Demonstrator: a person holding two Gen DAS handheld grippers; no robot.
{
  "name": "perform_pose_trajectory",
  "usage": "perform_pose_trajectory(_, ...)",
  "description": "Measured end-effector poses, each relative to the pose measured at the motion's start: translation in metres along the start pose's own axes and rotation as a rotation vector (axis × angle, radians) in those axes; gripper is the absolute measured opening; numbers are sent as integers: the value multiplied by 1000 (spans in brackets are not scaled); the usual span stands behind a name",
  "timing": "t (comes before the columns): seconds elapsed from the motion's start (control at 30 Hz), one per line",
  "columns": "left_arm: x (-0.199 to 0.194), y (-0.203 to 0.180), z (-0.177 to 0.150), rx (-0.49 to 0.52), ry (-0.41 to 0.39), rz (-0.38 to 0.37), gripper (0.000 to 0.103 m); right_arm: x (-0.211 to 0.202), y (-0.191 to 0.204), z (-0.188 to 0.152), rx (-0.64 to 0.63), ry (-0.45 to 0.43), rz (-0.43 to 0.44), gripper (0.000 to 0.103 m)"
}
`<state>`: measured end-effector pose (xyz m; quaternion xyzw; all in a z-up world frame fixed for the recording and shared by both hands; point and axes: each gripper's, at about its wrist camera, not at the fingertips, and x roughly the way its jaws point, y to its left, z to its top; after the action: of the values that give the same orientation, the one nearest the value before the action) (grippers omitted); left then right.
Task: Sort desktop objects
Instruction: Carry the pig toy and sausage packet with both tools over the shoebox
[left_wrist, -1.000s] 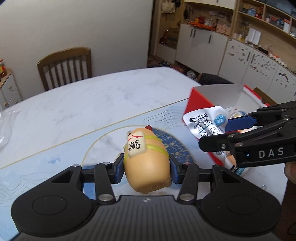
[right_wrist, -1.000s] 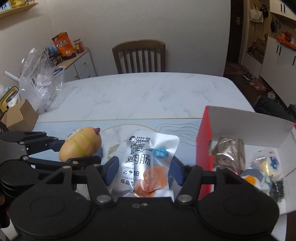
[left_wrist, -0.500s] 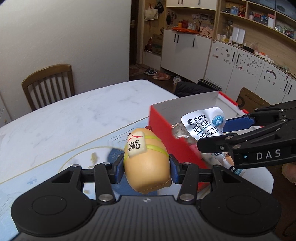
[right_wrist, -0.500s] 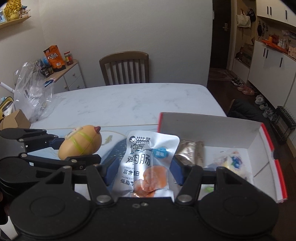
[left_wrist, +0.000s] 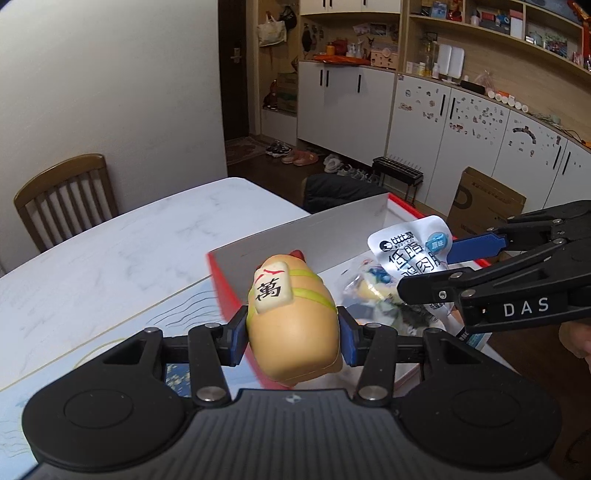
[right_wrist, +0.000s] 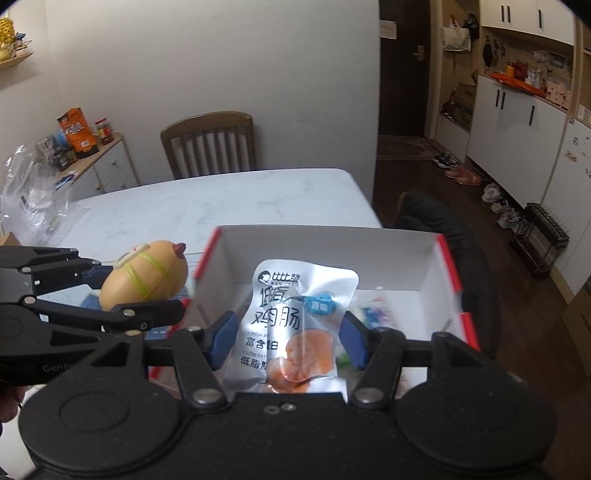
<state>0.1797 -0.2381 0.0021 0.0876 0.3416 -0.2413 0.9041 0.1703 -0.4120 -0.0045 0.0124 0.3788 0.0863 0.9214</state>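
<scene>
**A:** Report on the toy first.

**B:** The tan toy (left_wrist: 293, 325), egg-shaped with yellow-green bands and a white tile bearing a black character, is clamped between the blue pads of the left gripper (left_wrist: 292, 334). Its long axis runs forward along the fingers, the red-tipped end pointing away from the camera and tilted slightly up. It is held in the air at the near left corner of the box (left_wrist: 258, 254), above the red outer wall.

**A:** And the packet?

**B:** The silver snack packet (right_wrist: 295, 321) is pinched by its sides in the right gripper (right_wrist: 289, 341). Its long axis also runs along the fingers, with the printed top edge pointing away and the clear window showing orange pieces nearest the camera. It hangs over the inside of the box.

**A:** Box contents?

**B:** Small wrapped items (left_wrist: 369, 284) lie on the white floor; they are too blurred to identify. The inner walls are white, the outside red.

**A:** Surroundings?

**B:** The box sits on a blue-patterned mat (left_wrist: 177, 314) on a white marble table (left_wrist: 110, 258), near its right end. A wooden chair (right_wrist: 210, 144) stands at the far side.
</scene>
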Motion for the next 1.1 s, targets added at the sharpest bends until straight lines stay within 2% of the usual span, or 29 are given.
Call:
perform_pose_trajectory(0.47, 55, -31, 31, 53, 50, -13, 47, 13, -63, 0, 21, 15, -60, 60)
perform_pose_trajectory(0.7, 94, -27, 42, 50, 122, -47, 47, 32, -74, 0, 19, 45, -46, 60)
perform_pose_trajectory(1.1, 147, -21, 44, 101, 206, -51, 47, 70, -72, -10, -4, 123, -30, 60)
